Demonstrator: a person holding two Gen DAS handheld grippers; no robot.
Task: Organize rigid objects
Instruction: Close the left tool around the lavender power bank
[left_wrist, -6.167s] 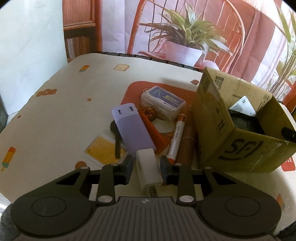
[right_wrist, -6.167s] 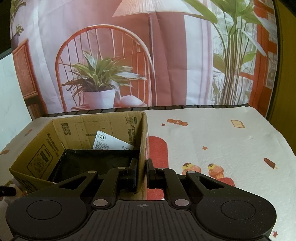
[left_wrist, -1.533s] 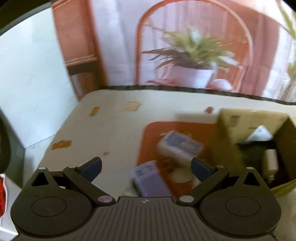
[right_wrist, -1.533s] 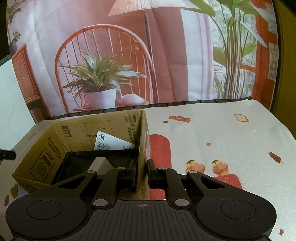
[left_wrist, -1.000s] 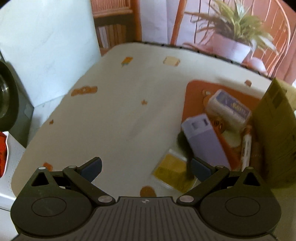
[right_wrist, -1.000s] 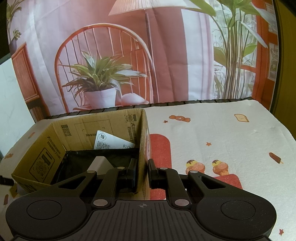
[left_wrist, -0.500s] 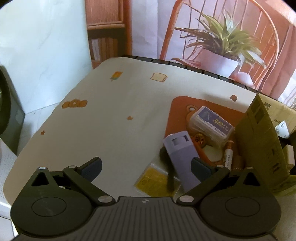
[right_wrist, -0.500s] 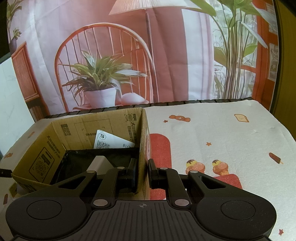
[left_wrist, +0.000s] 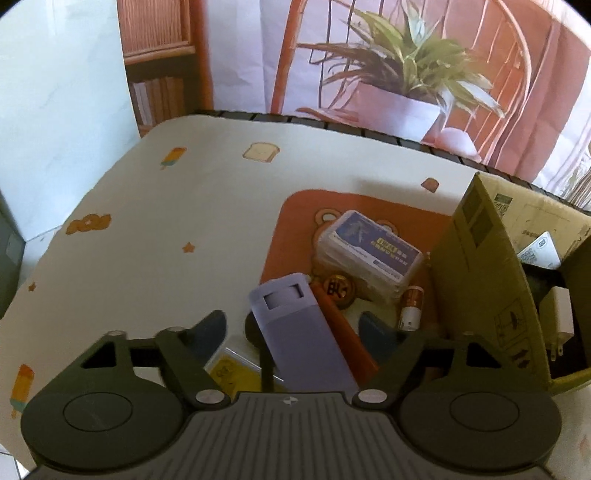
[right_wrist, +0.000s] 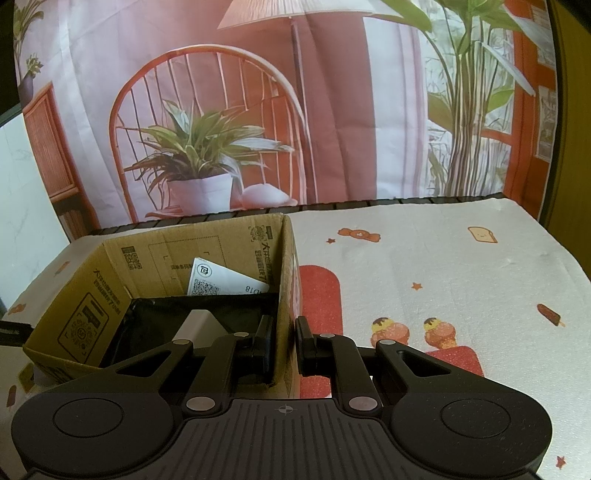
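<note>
Straddling the purple power bank (left_wrist: 301, 332) with fingers spread wide, the left gripper (left_wrist: 293, 334) hides its near end. The right gripper (right_wrist: 284, 345) pinches the cardboard box (right_wrist: 177, 254) wall; box contents are mostly shadowed.

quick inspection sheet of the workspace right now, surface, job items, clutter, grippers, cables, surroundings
surface: table under a white cloth printed with snacks, with an orange mat on it
job's things: purple power bank, clear card case, marker, orange flat piece, coin and yellow packet lie piled beside the cardboard box; white charger is inside the box
clutter: label slip in the box
grippers: left gripper open, straddling the power bank; right gripper shut on the box wall
cables: nothing seen
surroundings: printed backdrop with a chair and potted plant
</note>
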